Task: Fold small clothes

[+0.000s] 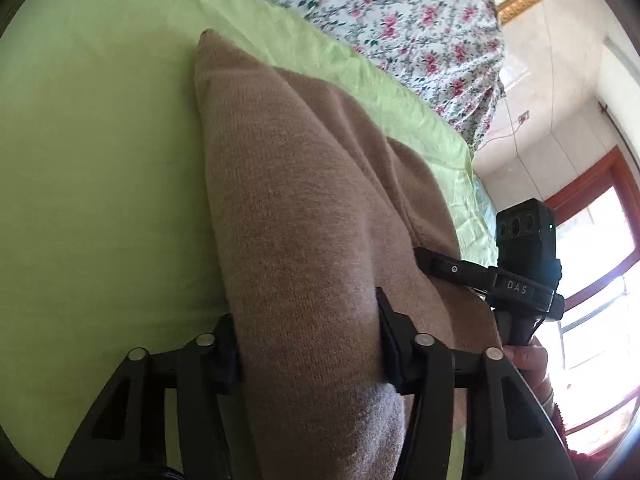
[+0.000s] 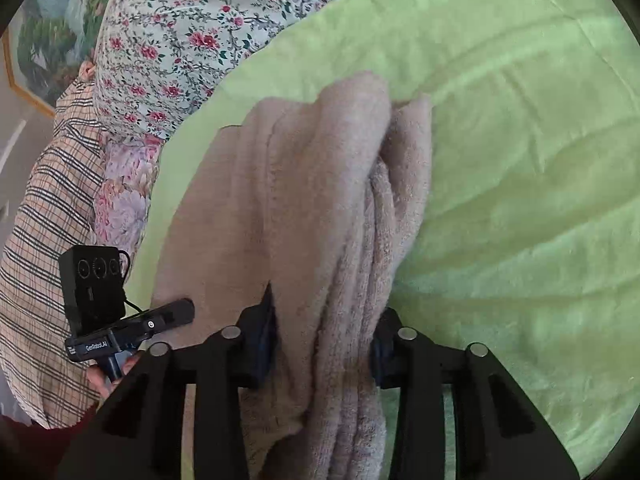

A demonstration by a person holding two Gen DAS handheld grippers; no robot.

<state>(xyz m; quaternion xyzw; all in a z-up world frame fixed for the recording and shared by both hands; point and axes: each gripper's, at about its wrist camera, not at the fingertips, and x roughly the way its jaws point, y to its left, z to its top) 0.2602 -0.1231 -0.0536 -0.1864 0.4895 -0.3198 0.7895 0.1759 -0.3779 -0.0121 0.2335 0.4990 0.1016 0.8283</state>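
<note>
The left gripper (image 1: 308, 344) has its two black fingers (image 1: 394, 344) closed partway onto a thick fold of a brown knitted garment (image 1: 296, 184). The cloth fills the whole gap between the fingers, and both pads press into it. Ahead of the fingers the garment runs forward in a long rounded bundle that tapers to a point, lying on a light green sheet (image 1: 100, 140). To the right of the fingers a second layer of the same cloth spreads out flat, and the other gripper's body with its small black camera box (image 1: 526, 240) sits at that edge, held by a hand (image 1: 530, 360).

The right gripper (image 2: 324, 344) likewise grips the garment (image 2: 320, 200), its fingers (image 2: 260, 344) narrowed onto several bunched, ribbed layers that pass between them. Ahead of these fingers the folds stack up and end in a rounded hump on the green sheet (image 2: 520, 160). To their left the cloth lies flatter, and beyond it shows the left gripper's camera box (image 2: 94, 284). A flowered bedcover (image 2: 192, 40) lies farther ahead and left, with a checked cloth (image 2: 52, 240) at the far left
</note>
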